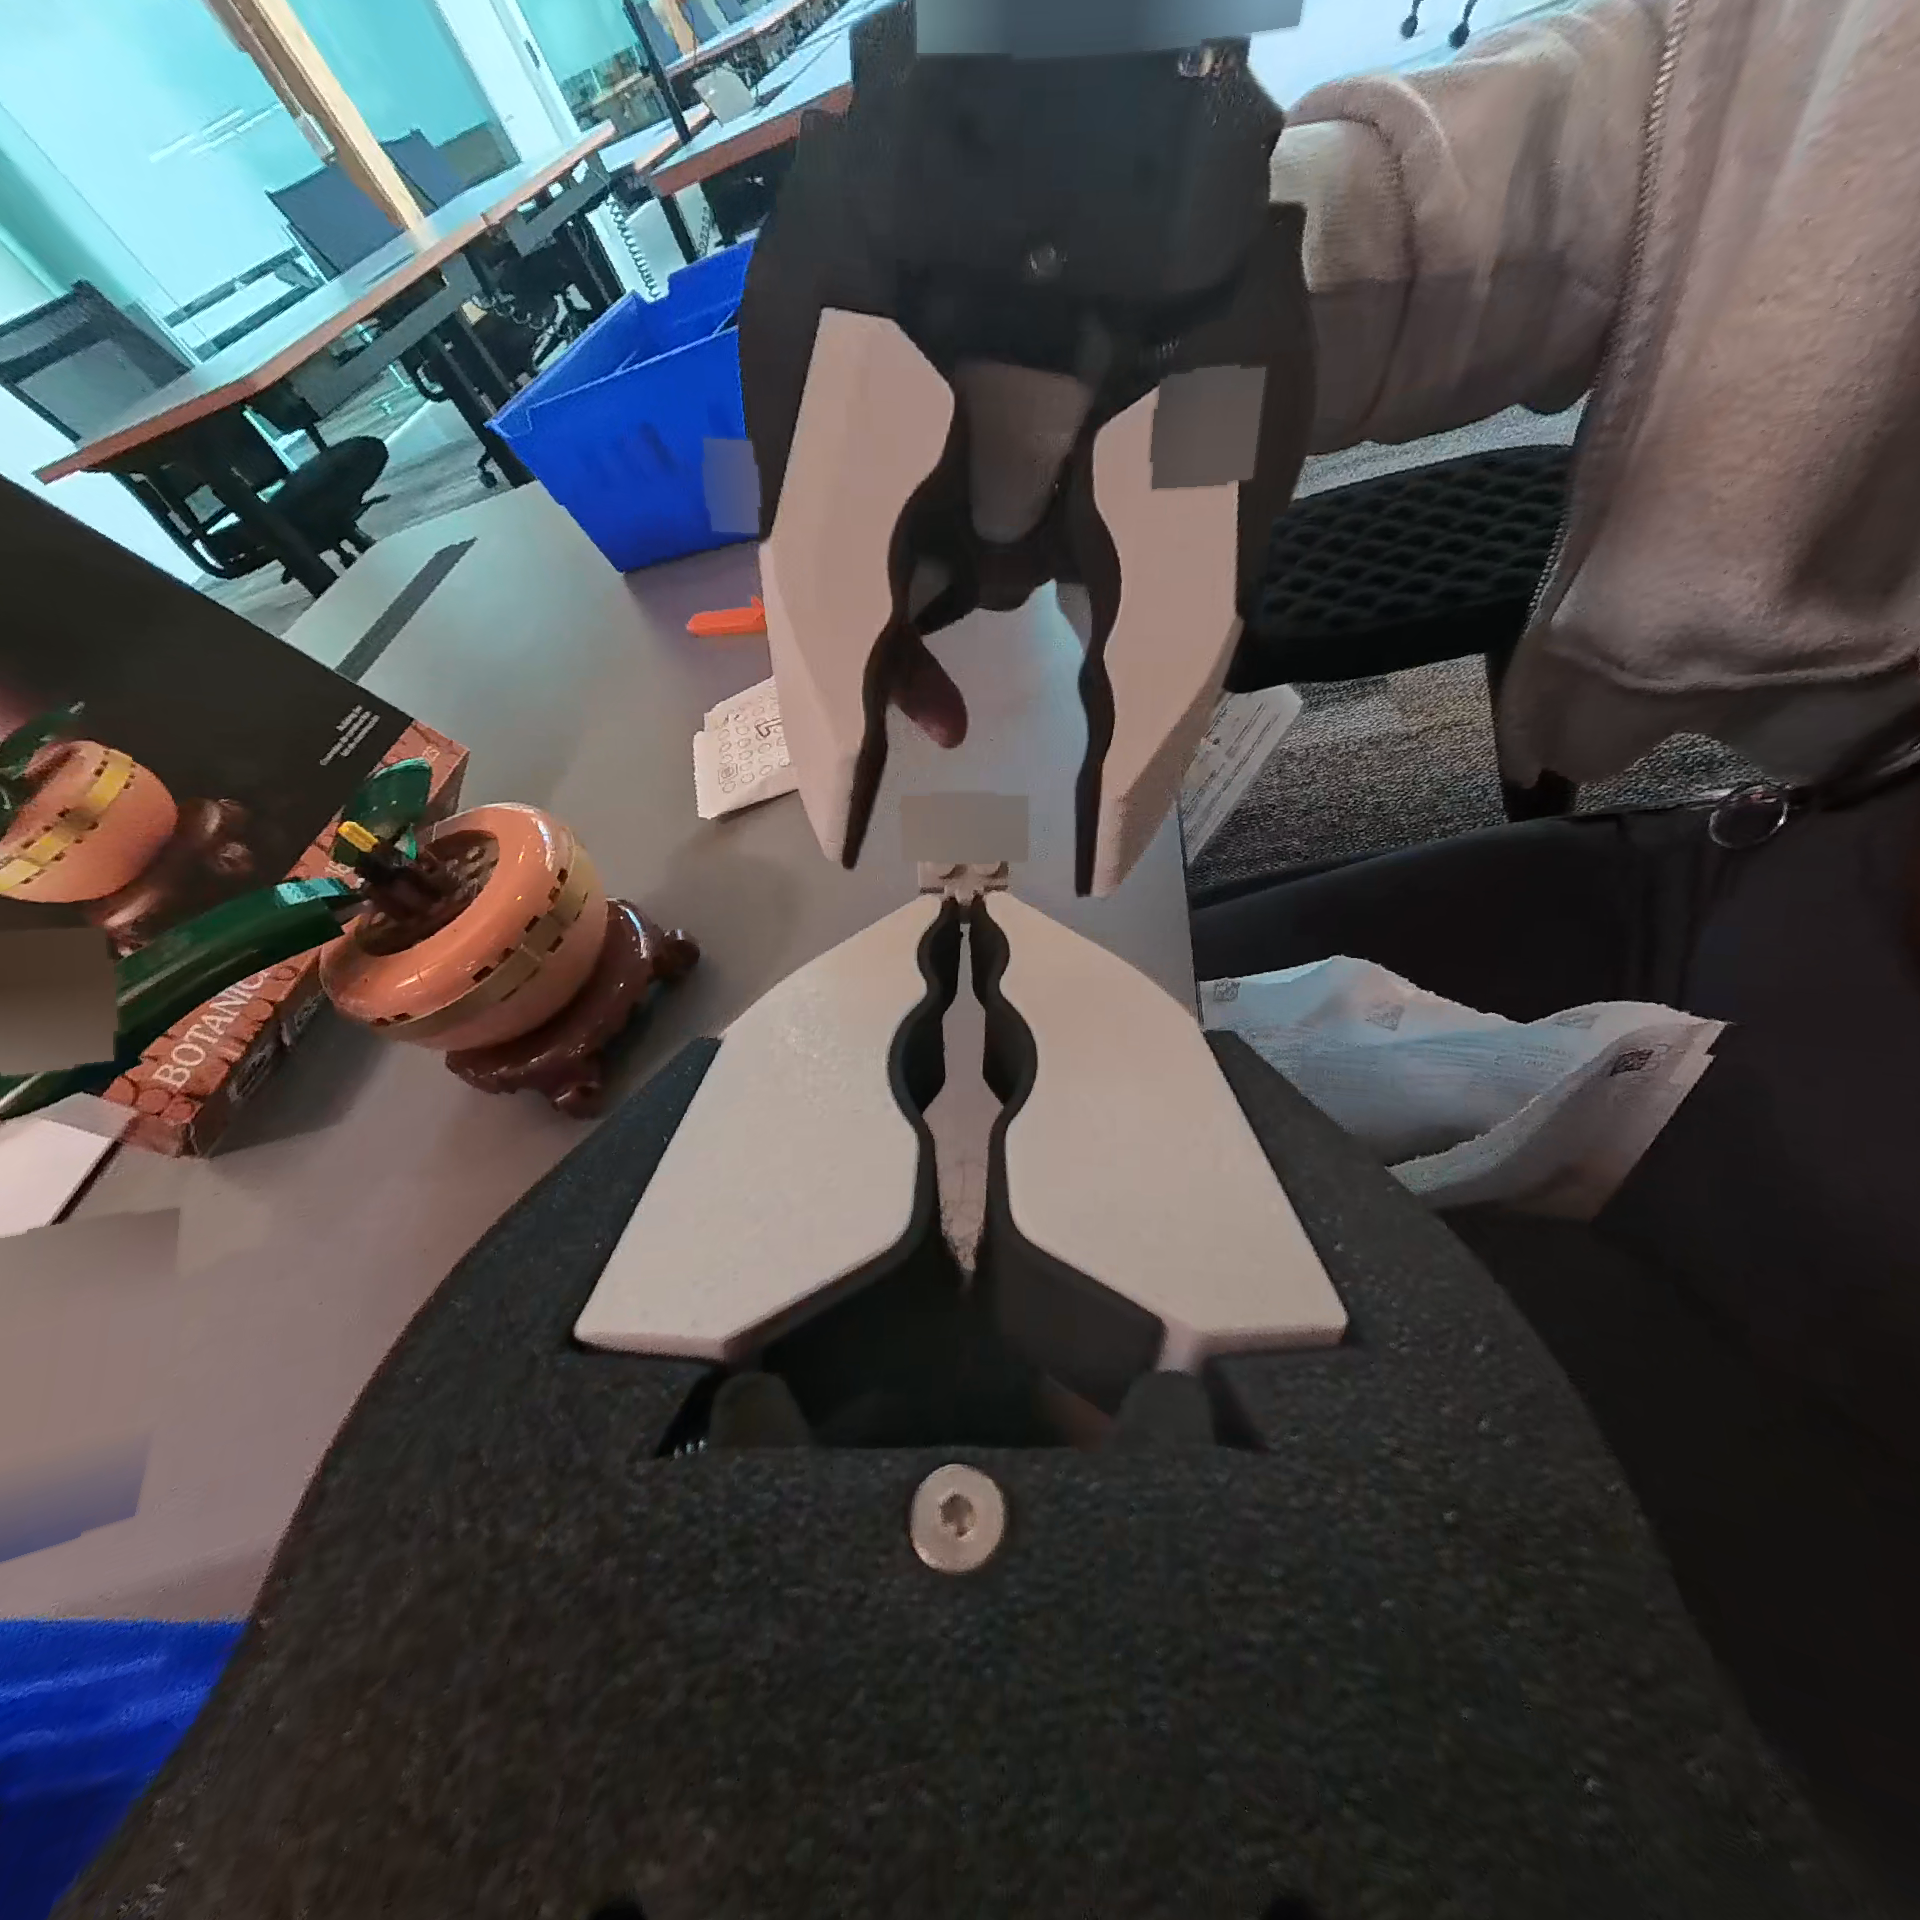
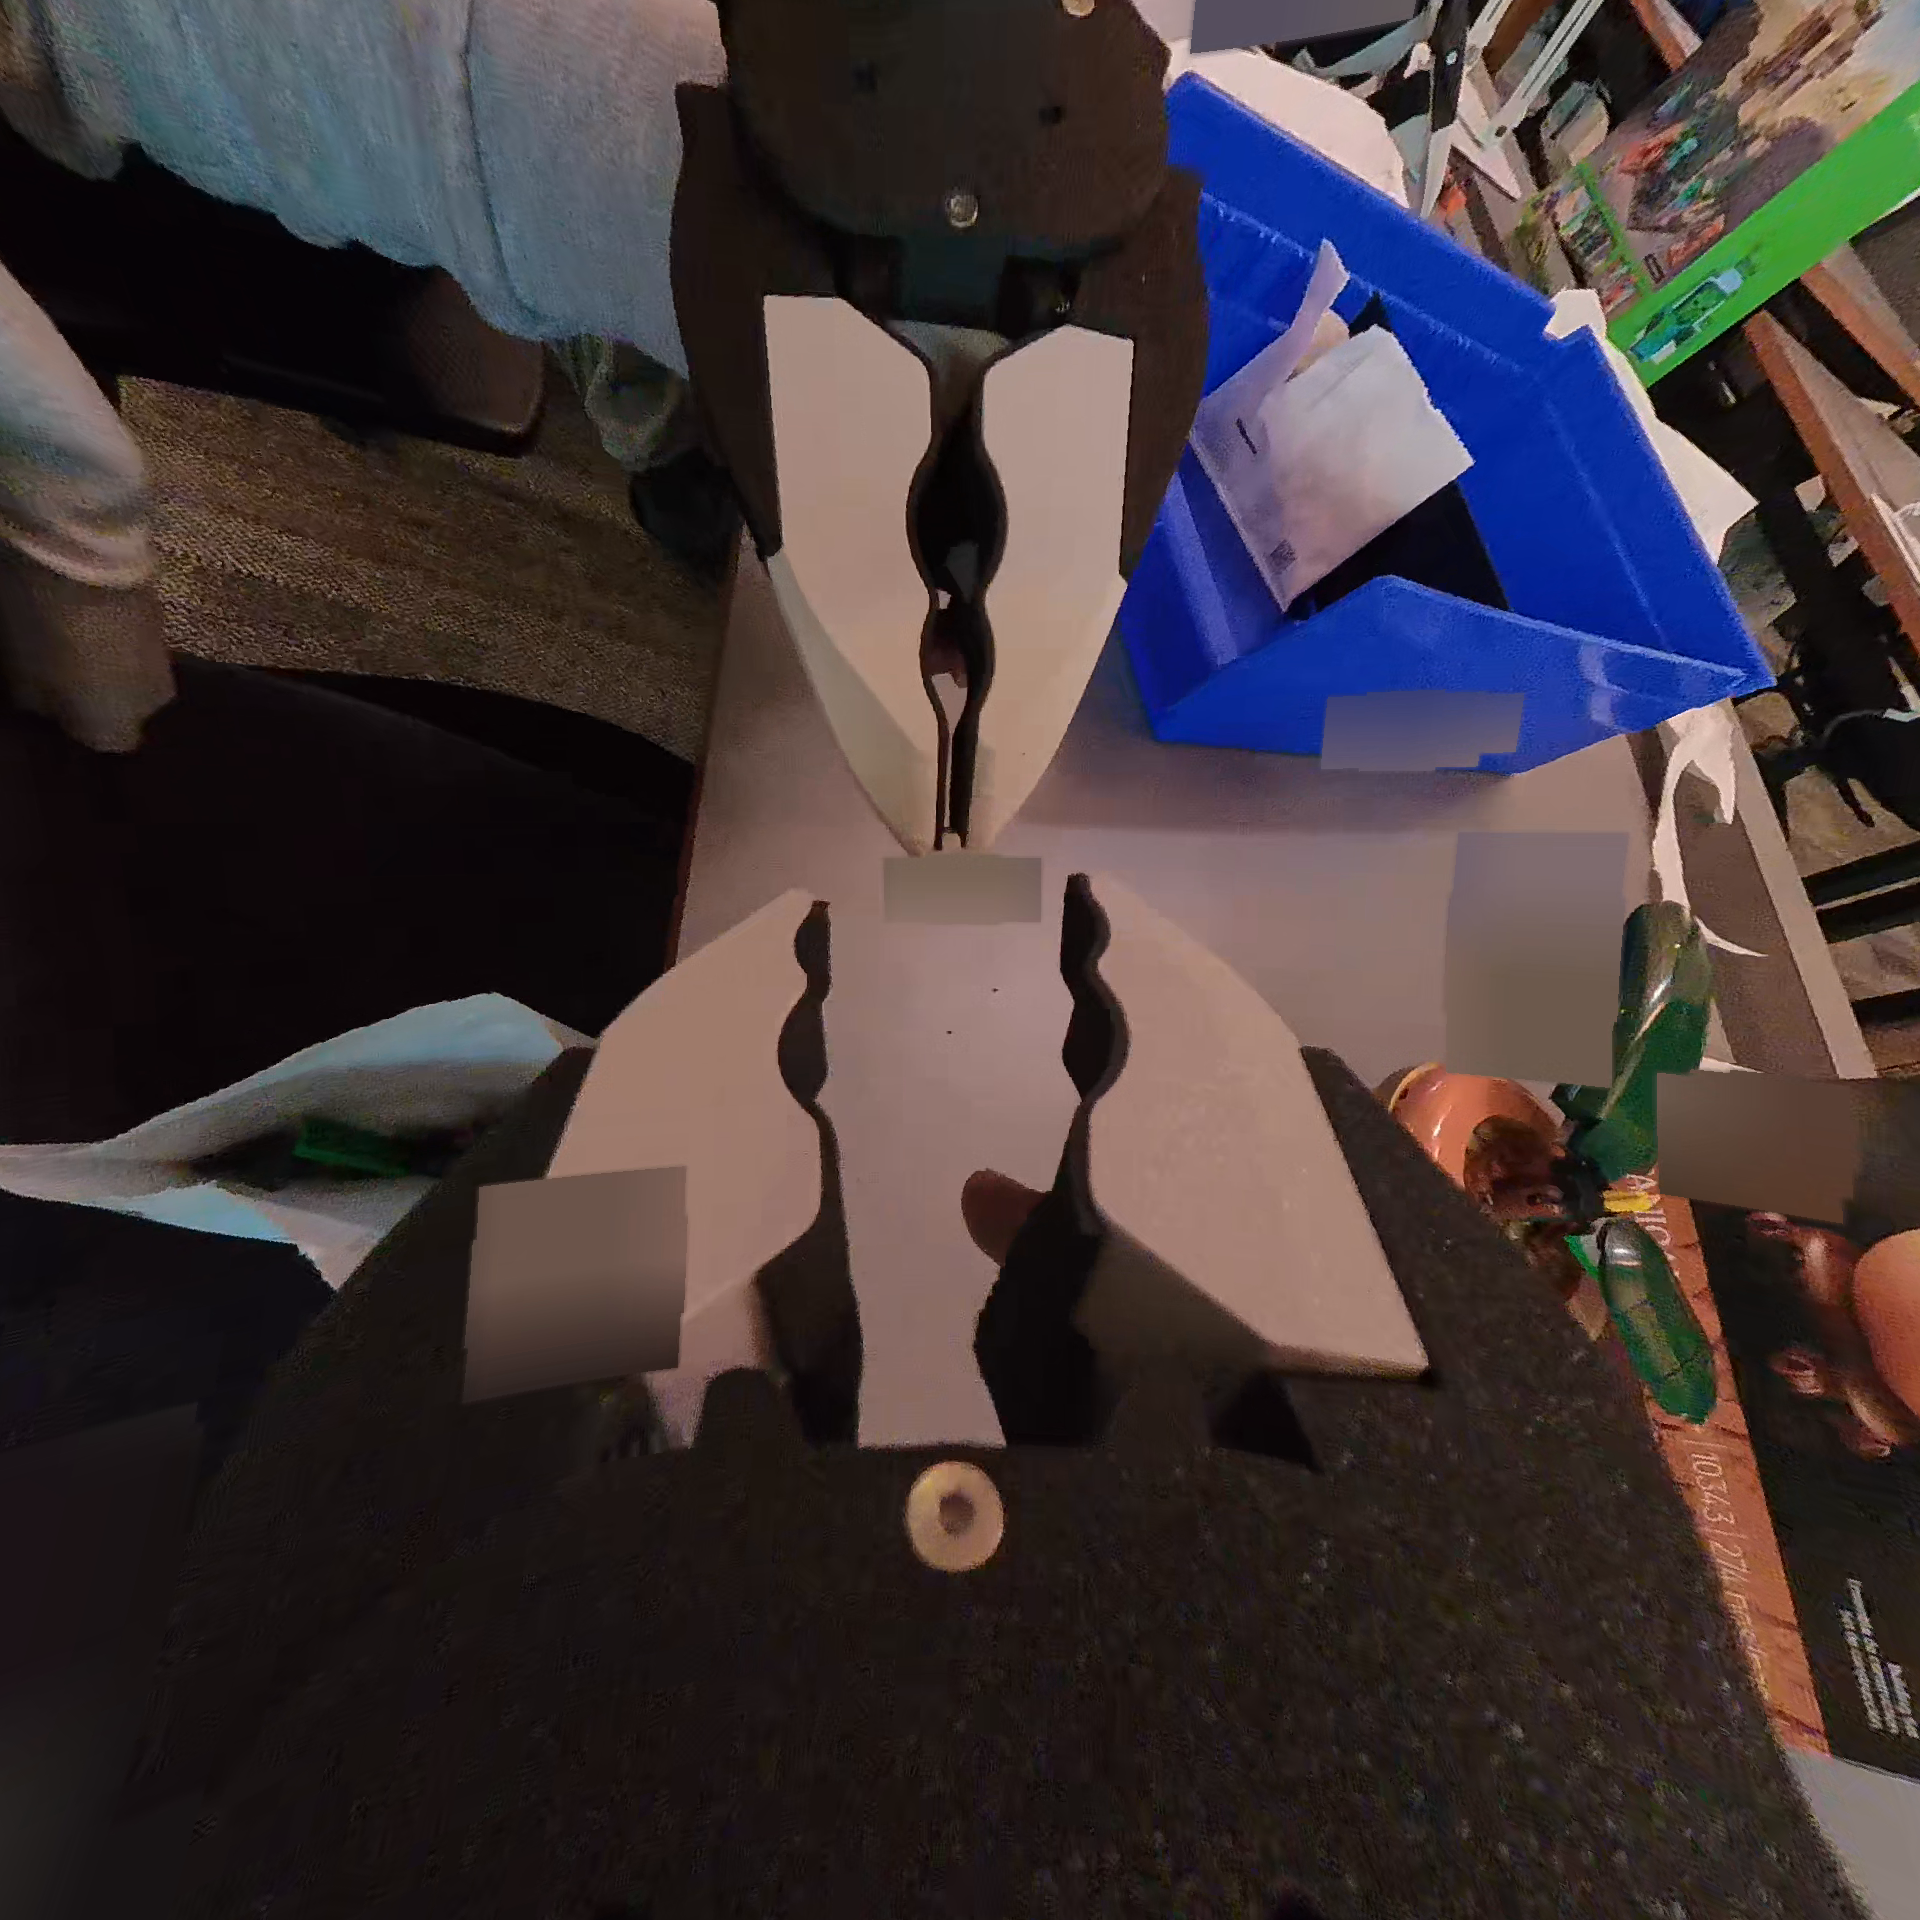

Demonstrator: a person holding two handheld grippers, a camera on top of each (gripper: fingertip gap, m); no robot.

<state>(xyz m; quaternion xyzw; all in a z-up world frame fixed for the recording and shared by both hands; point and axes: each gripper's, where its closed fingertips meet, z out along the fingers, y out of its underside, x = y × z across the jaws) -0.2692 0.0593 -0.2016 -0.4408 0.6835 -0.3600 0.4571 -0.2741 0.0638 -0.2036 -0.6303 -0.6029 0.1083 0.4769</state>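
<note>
My left gripper [image 1: 964, 906] is shut on a small white brick piece [image 1: 966, 881] at its tips, above the grey table [image 1: 582, 727]. My right gripper [image 1: 970, 871] faces it tip to tip, open, with its fingertips on either side of the piece and not touching it. In the right wrist view my right gripper [image 2: 945, 904] is open and empty, and the left gripper [image 2: 951, 840] points at it, shut. A mosaic patch hides the piece there. A brick-built plant pot [image 1: 468, 935] with green leaves stands to the left on the table.
A blue bin [image 1: 634, 426] with paper bags stands at the table's far side, also in the right wrist view [image 2: 1455, 644]. A printed box [image 1: 208, 790] lies beside the pot. An orange piece [image 1: 727, 621], a paper sheet [image 1: 743, 758] and a plastic bag [image 1: 1455, 1060] lie nearby. A person sits close. From the right gripper's tips to the brick-built plant pot [image 1: 468, 935] is close to 12 cm.
</note>
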